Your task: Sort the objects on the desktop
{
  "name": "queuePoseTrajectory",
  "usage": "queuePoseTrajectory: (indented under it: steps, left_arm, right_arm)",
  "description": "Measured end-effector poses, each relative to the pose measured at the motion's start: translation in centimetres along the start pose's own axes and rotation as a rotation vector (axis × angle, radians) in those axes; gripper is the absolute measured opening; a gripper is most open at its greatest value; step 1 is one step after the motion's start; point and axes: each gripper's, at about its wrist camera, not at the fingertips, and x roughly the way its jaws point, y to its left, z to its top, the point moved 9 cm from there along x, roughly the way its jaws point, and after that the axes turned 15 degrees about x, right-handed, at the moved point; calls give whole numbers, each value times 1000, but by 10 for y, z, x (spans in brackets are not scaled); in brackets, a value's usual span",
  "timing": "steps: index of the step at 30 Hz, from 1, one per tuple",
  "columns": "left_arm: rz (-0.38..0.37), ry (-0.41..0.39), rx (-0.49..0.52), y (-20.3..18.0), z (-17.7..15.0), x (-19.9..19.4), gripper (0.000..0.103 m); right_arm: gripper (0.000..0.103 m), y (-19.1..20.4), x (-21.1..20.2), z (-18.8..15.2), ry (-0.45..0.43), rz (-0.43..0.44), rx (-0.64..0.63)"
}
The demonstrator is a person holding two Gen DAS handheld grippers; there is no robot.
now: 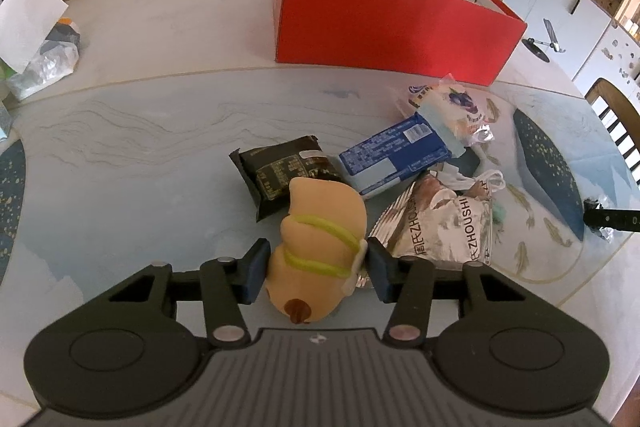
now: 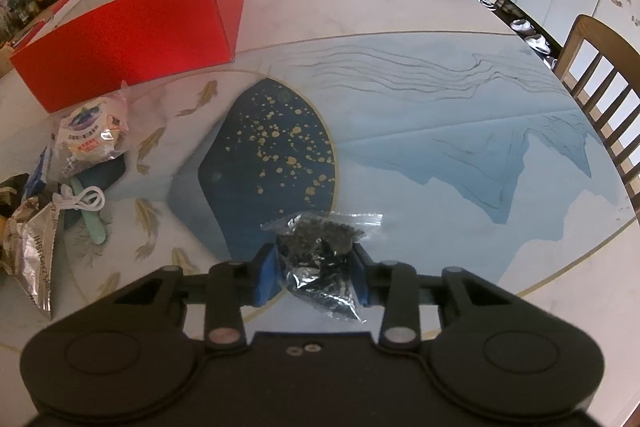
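Because the tan toy dog (image 1: 320,247) is round and soft, it could squirt out of the left gripper (image 1: 316,269), whose pads pinch its flanks near the snack packets (image 1: 392,155). The clear bag of dark bits (image 2: 320,251), squeezed between the right gripper's (image 2: 314,277) pads, could sag or slip free before reaching the far red box (image 1: 396,19).

A tan soft toy animal with yellow-green straps (image 1: 320,247) lies near the table's front edge, touching a black foil snack packet (image 1: 280,175). A clear zip bag of dark granules (image 2: 320,251) (crumpled, lying flat) rests apart, further right.
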Motion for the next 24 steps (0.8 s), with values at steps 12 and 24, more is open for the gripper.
queuePoseTrajectory:
  steps: [12, 24]
  left_arm:
    - [2, -34, -4, -3, 8, -20, 50]
    - [11, -53, -21, -11, 20, -39, 50]
  right_arm:
    - [38, 14, -20, 4, -33, 44, -13]
    - [38, 38, -48, 12, -56, 113, -27]
